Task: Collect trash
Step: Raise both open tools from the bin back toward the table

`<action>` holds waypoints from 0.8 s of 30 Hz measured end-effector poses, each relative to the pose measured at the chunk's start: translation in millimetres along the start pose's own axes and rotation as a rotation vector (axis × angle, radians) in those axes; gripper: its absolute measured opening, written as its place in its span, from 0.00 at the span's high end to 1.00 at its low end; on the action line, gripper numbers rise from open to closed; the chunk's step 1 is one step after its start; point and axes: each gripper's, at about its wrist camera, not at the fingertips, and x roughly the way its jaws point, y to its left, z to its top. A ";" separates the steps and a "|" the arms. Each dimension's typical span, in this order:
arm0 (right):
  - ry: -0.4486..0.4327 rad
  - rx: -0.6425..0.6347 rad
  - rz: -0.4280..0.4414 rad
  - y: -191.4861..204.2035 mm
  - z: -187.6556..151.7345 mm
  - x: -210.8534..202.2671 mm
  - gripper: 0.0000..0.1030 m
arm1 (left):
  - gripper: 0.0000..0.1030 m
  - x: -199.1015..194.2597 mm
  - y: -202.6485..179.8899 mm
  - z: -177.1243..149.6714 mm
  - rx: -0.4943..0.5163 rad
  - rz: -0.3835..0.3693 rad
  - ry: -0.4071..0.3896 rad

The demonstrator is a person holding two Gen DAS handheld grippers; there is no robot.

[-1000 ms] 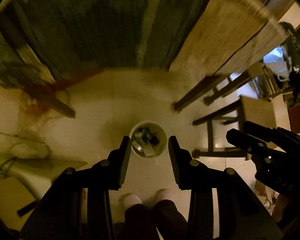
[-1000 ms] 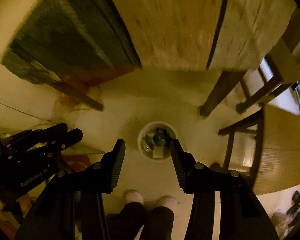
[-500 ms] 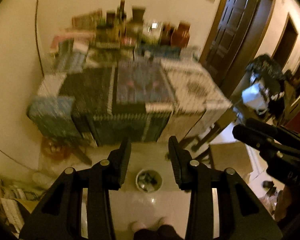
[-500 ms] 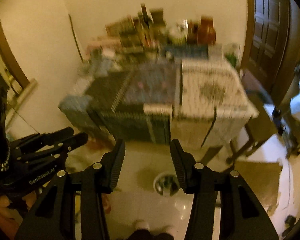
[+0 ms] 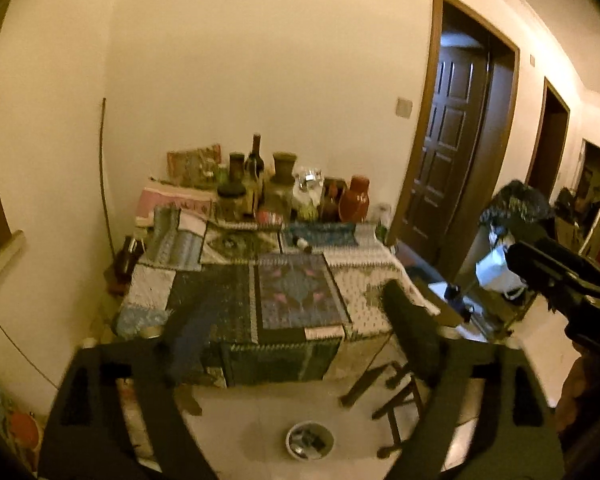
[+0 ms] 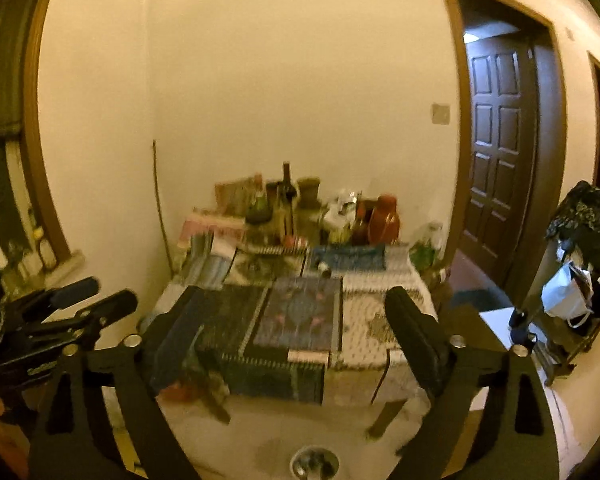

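Both tools are up and aimed across the room at the counter (image 5: 364, 276), each tilted slightly down.

Left tool (image 5: 296, 340): jaws opening, already spread wide, nothing between them. Fingers are motion-blurred in the left wrist view.

Right tool (image 6: 292, 340): jaws opening too, wide apart, nothing gripped. It also shows at the right edge of the left wrist view; the left tool shows at the left edge of the right wrist view.

Bin (image 5: 310, 439): small round one on the floor, in front of the counter, low in frame between the left tool's arms. Dark bits of trash inside, too small to identify. In the right wrist view only its top rim shows at the bottom edge.

Counter: covered with patchwork cloths in dark, blue and white patterns. Back edge against the wall is packed with clutter: a bottle (image 5: 255, 160), jars, a red jug (image 5: 355, 199), a pink box (image 5: 172, 200). A small dark item (image 5: 302, 243) lies on the cloth mid-counter; can't tell what it is.

Chair (image 5: 396, 392) stands just right of the counter's front corner. Door (image 5: 448, 152) right of the counter is ajar. White bag (image 6: 566, 290) hangs on the far right.
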 end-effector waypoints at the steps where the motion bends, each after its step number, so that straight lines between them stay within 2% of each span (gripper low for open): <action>1: -0.008 0.006 -0.003 -2.0 2.2 2.2 0.10 | 0.09 -0.7 0.1 2.4 0.001 0.005 -0.017; 4: -0.005 0.023 -0.005 -10.2 5.9 16.2 0.10 | 0.09 3.2 -1.1 8.5 0.023 0.016 -0.033; 11: 0.026 0.037 0.003 -34.5 14.4 49.7 0.10 | 0.08 40.4 -8.2 20.8 0.034 0.015 -0.029; 20: 0.046 -0.026 0.025 -80.9 48.6 110.3 0.10 | 0.08 124.4 -32.8 58.3 0.008 0.101 -0.024; 24: 0.071 -0.052 0.068 -101.7 67.2 140.7 0.10 | 0.08 156.0 -47.1 77.2 -0.012 0.141 -0.034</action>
